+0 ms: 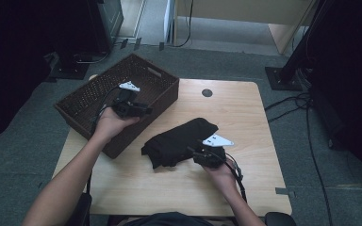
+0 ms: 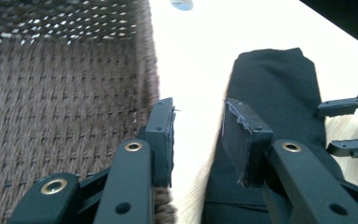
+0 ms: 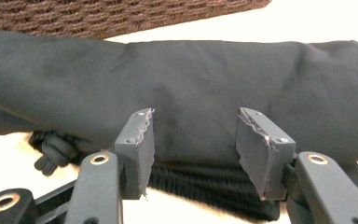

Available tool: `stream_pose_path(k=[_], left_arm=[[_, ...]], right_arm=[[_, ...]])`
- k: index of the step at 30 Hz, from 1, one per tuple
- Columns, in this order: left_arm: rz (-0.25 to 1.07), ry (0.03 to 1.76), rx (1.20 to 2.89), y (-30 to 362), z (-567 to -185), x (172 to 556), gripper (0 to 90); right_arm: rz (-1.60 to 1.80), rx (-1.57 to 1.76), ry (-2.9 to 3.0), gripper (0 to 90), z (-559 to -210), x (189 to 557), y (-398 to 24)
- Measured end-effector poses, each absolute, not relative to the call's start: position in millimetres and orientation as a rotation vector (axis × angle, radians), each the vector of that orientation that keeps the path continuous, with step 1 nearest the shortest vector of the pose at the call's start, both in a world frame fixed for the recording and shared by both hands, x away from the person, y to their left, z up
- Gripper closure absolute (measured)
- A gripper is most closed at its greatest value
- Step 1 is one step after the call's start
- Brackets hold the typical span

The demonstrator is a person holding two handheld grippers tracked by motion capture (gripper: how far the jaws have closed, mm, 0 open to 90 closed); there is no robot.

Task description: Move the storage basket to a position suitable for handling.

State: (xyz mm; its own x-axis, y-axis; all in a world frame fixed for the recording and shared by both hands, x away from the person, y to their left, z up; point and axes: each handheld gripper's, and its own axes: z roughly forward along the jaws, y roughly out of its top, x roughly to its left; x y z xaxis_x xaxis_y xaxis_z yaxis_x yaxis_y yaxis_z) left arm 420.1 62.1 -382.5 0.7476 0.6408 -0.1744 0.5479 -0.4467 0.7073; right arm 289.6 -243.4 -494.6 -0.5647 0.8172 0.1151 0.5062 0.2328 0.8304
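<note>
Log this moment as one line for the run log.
left gripper: open, over basket rim | right gripper: open, at folded black garment | garment: on table, beside basket

Left forearm (image 1: 70, 176) angled forward; left gripper (image 1: 139, 109) raised, jaws parted, nothing between the pads. Right hand (image 1: 221, 172) low, right gripper (image 1: 195, 153) pointing leftward, jaws apart, empty.

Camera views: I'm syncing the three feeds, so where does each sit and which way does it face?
High view: above the person's side, looking down on the table; both forearms, both tools.
Left gripper view: rides the left tool, facing basket and black garment.
Right gripper view: rides the right tool, facing the garment.
Shared: garment and basket.
</note>
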Motion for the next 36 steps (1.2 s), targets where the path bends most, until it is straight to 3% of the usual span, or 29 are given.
stream_pose_path(k=[17, 36], left_arm=[[0.075, 0.804, 2.258, 5.2, -415.2, 402.9, 56.7], [0.044, 0.826, 2.322, -23.0, -451.2, 410.3, 53.8]], right_arm=[[1.245, 1.163, 2.178, 49.5, -508.0, 303.4, -247.4], [1.254, 1.14, 2.134, 47.5, -511.3, 323.6, -250.9]])
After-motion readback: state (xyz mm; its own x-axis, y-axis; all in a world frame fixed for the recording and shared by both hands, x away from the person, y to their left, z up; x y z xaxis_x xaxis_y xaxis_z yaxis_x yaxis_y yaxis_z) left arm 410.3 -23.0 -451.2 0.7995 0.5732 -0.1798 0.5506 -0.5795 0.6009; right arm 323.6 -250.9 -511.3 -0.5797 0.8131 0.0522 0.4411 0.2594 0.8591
